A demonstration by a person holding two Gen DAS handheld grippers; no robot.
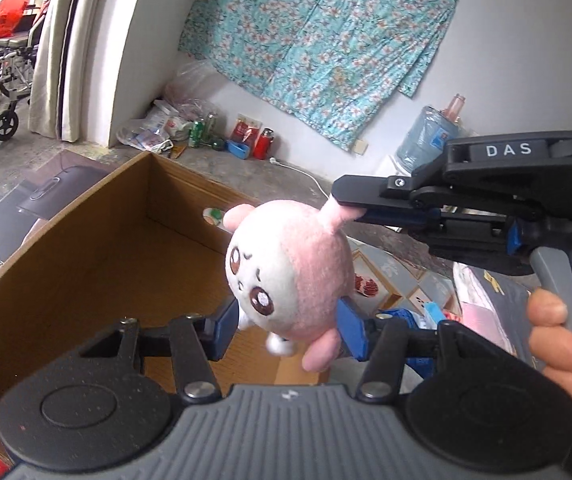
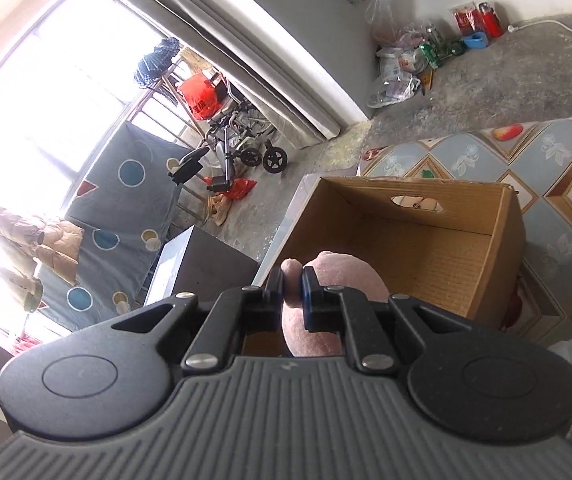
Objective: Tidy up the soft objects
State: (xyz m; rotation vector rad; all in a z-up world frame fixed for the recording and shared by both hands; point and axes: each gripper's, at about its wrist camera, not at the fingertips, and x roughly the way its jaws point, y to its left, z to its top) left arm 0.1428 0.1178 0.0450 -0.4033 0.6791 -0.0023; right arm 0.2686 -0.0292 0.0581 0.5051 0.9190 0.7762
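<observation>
Cardboard box (image 1: pixel 98 248) is the biggest thing, brown and open on top, sitting on a table with a fruit-pattern cloth (image 2: pixel 557 168); the right view shows the cloth spread wide around the box and a cut-out handle hole in the far wall of the box, while the left view shows only a small bit of the cloth past the toy. Hanging on the white wall, a blue flower cloth (image 1: pixel 317 40) fills much of the left view; the right view shows only its bottom edge. Next in size, a wheelchair (image 2: pixel 242 136) stands by the bright window with a red bag (image 2: pixel 200 98) on it. Smaller still is the pink and white plush toy (image 1: pixel 289 276), held in the air over the box; only the left view shows its face, with big brown eyes; the right view shows just its pink back. The right gripper (image 2: pixel 293 280) is pinched tight on one pink ear of the toy. The left gripper (image 1: pixel 286 330) is spread wide, with a blue pad on each side of the toy's body; I cannot tell if the pads touch it.
</observation>
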